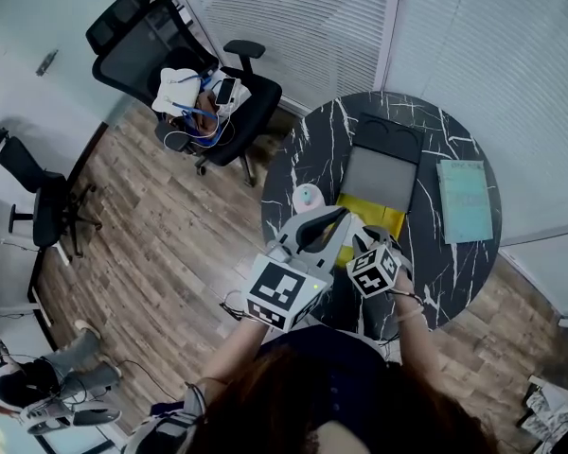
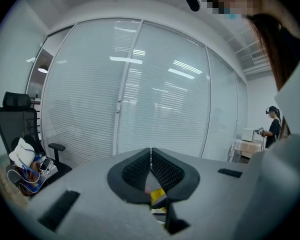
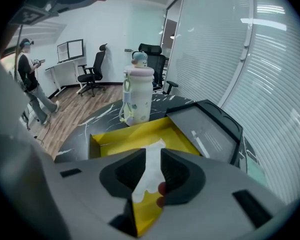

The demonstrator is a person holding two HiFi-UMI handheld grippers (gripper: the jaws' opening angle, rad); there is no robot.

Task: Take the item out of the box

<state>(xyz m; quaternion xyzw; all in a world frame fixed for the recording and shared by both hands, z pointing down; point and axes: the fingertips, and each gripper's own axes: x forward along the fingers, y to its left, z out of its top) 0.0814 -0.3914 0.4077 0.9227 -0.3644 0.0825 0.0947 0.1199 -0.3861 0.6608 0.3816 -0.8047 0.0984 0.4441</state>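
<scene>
**thin grip, crowded lift**

the right gripper (image 3: 152, 151) pinches a white item (image 3: 150, 170) with a ragged edge. the item sits low over the yellow box (image 3: 104, 140), not yet clear of it. the hold looks slight, so a quick pull could tear the item or let it slip back in. the left gripper (image 2: 150, 151) has its jaws pressed together on nothing i can make out, and points up at the blinds. it hangs at 8 o'clock of the box, so it could knock the right one. the open lid (image 3: 205, 129) lies at 12 o'clock, a bottle (image 3: 137, 96) at 9 and a teal booklet (image 1: 466, 200) at 3. the bottle could tip if the lift swings left.
</scene>
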